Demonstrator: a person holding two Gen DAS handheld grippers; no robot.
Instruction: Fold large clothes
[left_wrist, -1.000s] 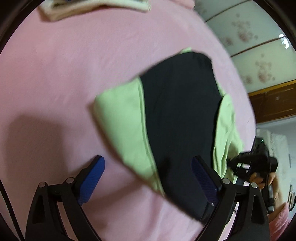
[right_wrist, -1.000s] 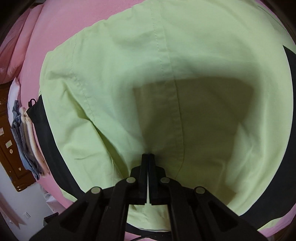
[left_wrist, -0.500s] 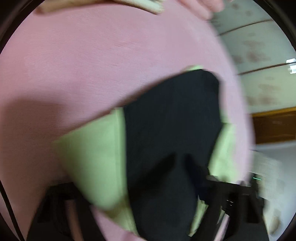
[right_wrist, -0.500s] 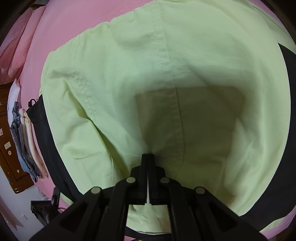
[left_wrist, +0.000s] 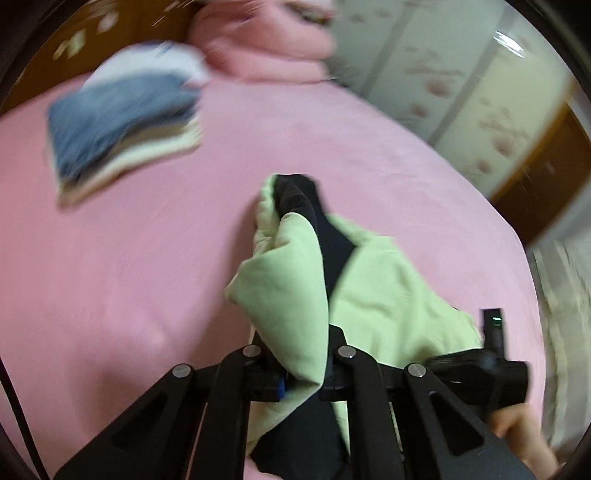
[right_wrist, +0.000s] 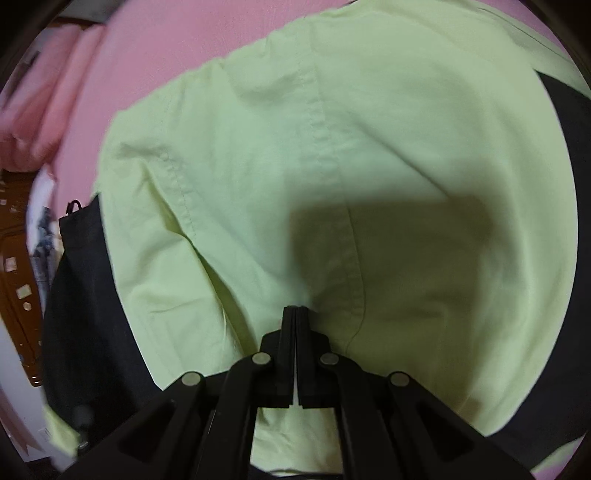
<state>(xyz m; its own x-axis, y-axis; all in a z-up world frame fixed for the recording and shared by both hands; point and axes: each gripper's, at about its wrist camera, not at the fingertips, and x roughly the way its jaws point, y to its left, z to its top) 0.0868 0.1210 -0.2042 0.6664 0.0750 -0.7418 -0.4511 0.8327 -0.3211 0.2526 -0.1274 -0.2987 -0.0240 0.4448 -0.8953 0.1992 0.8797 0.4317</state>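
Matt green-and-black cloth garment, soft pink bedsheet, glossy wooden cabinet, matt black gripper fingers

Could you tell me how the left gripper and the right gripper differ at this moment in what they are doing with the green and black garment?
The left gripper has just been closing and pinches a bunched fold of the green and black garment, raised off the pink bed sheet; the right gripper is shut on nothing, its tips resting on flat green cloth. The left view is motion-blurred, the right nearly sharp. Both are black two-finger grippers on the same garment.

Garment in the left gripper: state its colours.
Pale green garment with black panels; clearest in the left wrist view.
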